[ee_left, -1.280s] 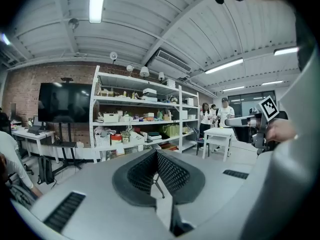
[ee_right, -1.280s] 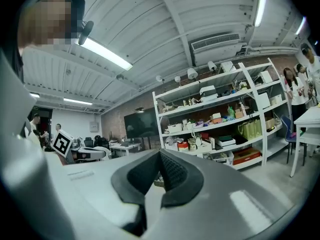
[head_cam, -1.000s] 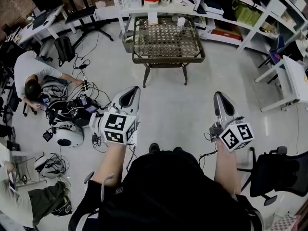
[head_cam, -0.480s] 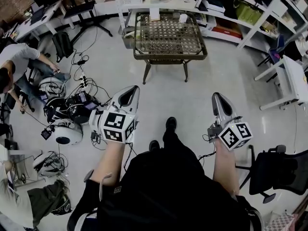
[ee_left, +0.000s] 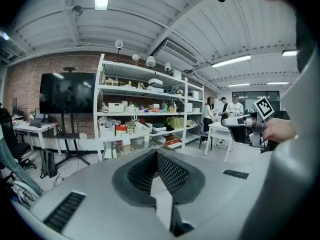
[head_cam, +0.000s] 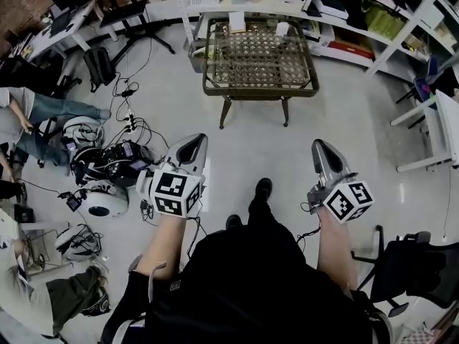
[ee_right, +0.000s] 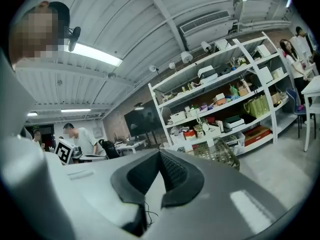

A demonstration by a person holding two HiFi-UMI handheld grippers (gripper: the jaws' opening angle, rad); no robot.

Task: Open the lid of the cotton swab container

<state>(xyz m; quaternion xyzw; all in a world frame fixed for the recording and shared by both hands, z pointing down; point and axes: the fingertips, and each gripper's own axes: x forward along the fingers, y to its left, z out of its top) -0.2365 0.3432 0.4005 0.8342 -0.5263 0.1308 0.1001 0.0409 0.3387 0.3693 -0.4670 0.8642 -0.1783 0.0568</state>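
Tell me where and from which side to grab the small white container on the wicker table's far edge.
Take the small white container by its side walls, coming from the near edge of the wicker table. It seems to stand upright at the far rim, with shelves close behind and bare tabletop in front. Its lid is too small to make out.

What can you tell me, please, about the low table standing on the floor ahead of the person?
The low table is rectangular, with a dark frame, rounded corners and an open woven lattice top that looks like wicker. Two dark, splayed front legs show beneath it. It stands upright on the pale floor, just in front of the white shelving. A pale card and a small pale object, too small to identify, sit along its far edge. Neither gripper touches it.
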